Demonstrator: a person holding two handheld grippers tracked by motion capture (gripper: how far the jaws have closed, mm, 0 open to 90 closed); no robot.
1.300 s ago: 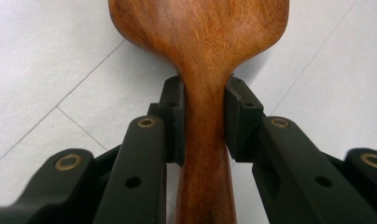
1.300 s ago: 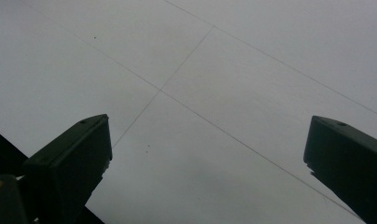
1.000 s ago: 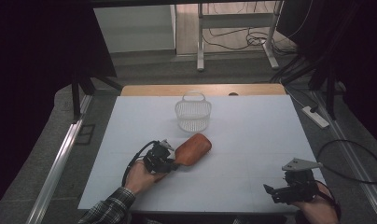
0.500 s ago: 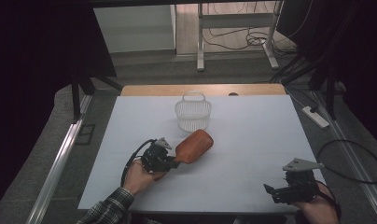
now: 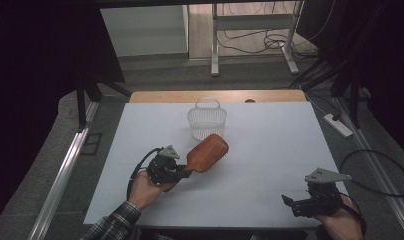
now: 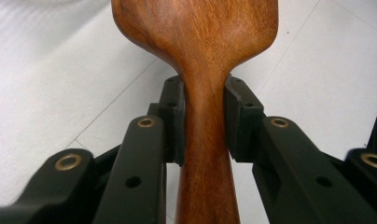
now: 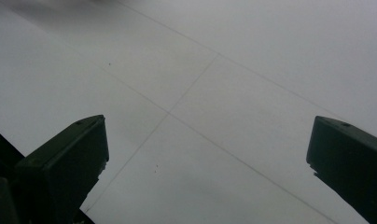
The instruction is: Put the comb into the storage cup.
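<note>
The left gripper (image 5: pixel 182 172) holds a wooden brush (image 5: pixel 207 152) by its handle, its jaws closed on the narrow neck just below the head. In the left gripper view the two black pads (image 6: pixel 176 116) press the neck of the brush (image 6: pixel 200 56) from either side, and the broad wooden head spreads out above them towards twelve o'clock. Seen from the high view, the brush points from the gripper towards about two o'clock, its wooden back up and its dark bristle edge showing along the lower side. The head hangs over the table near the middle, just short of the basket.

The table (image 5: pixel 270 135) is the biggest thing here, a white sheet with faint grid lines laid over a wooden top whose edge shows at twelve o'clock. The left hand (image 5: pixel 147 187) comes in at about seven o'clock, a plaid sleeve behind it and a black cable looping round the gripper.

The basket (image 5: pixel 206 122) is a white mesh one with a handle, standing upright at about twelve o'clock from the brush head and near it; whether the two touch cannot be told.

The right gripper (image 5: pixel 290 204) sits at about five o'clock on the table, well apart from the brush, its grey plate on top. In the right gripper view its jaws stand wide with bare white table (image 7: pixel 214 93) between them.
</note>
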